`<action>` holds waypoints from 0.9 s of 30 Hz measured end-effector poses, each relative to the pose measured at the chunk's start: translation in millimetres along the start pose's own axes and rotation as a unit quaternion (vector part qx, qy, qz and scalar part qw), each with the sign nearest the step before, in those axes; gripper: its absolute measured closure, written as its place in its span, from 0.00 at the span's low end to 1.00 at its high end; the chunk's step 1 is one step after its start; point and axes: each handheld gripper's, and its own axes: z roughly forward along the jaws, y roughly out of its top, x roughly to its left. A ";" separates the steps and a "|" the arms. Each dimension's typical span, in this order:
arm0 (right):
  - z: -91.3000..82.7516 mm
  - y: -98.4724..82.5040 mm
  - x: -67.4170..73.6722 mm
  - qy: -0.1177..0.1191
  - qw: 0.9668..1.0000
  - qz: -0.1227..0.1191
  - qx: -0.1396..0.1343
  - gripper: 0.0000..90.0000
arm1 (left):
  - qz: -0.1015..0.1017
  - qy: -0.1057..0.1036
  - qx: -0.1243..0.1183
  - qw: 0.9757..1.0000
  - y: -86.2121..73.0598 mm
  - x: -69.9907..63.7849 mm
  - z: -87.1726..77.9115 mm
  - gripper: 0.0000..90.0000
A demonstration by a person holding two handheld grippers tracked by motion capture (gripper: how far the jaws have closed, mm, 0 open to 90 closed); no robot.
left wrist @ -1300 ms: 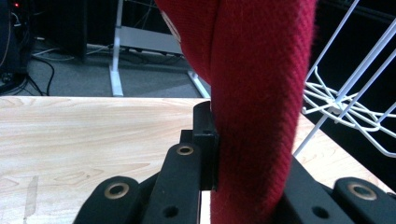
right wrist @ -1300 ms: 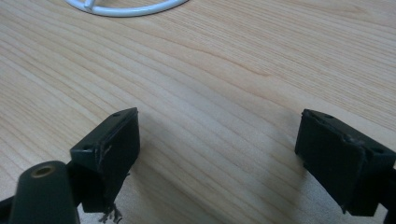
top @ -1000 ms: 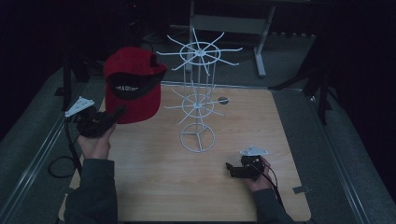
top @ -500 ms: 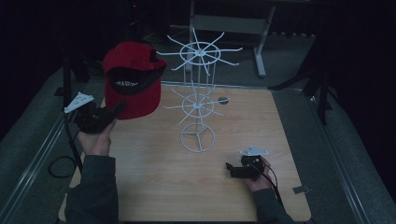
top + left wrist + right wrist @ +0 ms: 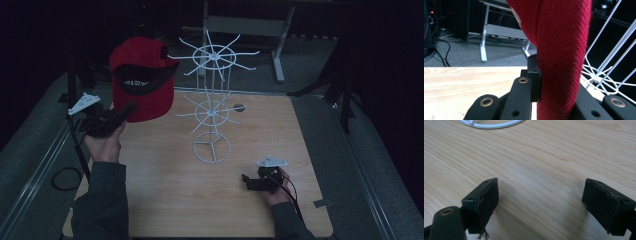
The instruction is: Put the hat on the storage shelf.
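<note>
Red twill fabric sits clamped between the jaws of my left gripper (image 5: 125, 111): it is the red baseball cap (image 5: 141, 77) with a dark underside to its brim, and I hold it by its lower edge, lifted above the left rear corner of the pale wooden tabletop (image 5: 165, 200). In the left gripper view the cloth (image 5: 560, 50) runs straight up from between my two black jaws, pinched tight, with the cap's bulk above them. My left hand (image 5: 105, 142) wraps the gripper's body, and the grey three-cornered plate (image 5: 83, 103) on top points out to the left, beyond the table's edge.

Just to the right of the cap stands the white wire display rack (image 5: 212, 107), upright on its ring base near the middle of the table, with two tiers of spokes. The cap's brim is near the upper tier's left spokes; I cannot tell whether they touch.

Further right, near the front of the table, my right hand (image 5: 275, 190) rests my right gripper (image 5: 246, 181) low over the wood, well apart from the rack. Its jaws are spread wide with nothing between them but bare woodgrain (image 5: 541, 180), and the rack's ring base (image 5: 491, 124) shows at the top edge of that view.
</note>
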 end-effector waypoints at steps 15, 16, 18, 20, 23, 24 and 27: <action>0.0 0.0 0.0 0.000 1.000 0.000 0.000 0.15 | 0.012 -0.006 -0.008 1.000 18.3 -9.0 5.7 0.95; 0.0 0.0 0.0 0.000 1.000 0.000 0.000 0.15 | 0.011 -0.008 -0.009 1.000 19.6 -9.3 5.8 0.95; 0.0 0.0 0.0 0.000 1.000 0.000 0.000 0.15 | 0.011 -0.008 -0.011 1.000 21.9 -10.8 6.3 0.95; 0.0 0.0 0.0 0.000 1.000 0.000 0.000 0.15 | 0.015 -0.009 -0.012 1.000 24.1 -12.4 6.9 0.95; 0.0 0.0 0.0 0.000 1.000 0.000 0.000 0.15 | 0.014 -0.011 -0.017 1.000 27.0 -14.7 7.8 0.95; 0.0 0.0 0.0 0.000 1.000 0.000 0.000 0.15 | 0.014 -0.012 -0.018 1.000 27.9 -15.1 8.0 0.95; 0.0 0.0 0.0 0.000 1.000 0.000 0.000 0.15 | 0.015 -0.013 -0.020 1.000 31.1 -16.9 9.2 0.95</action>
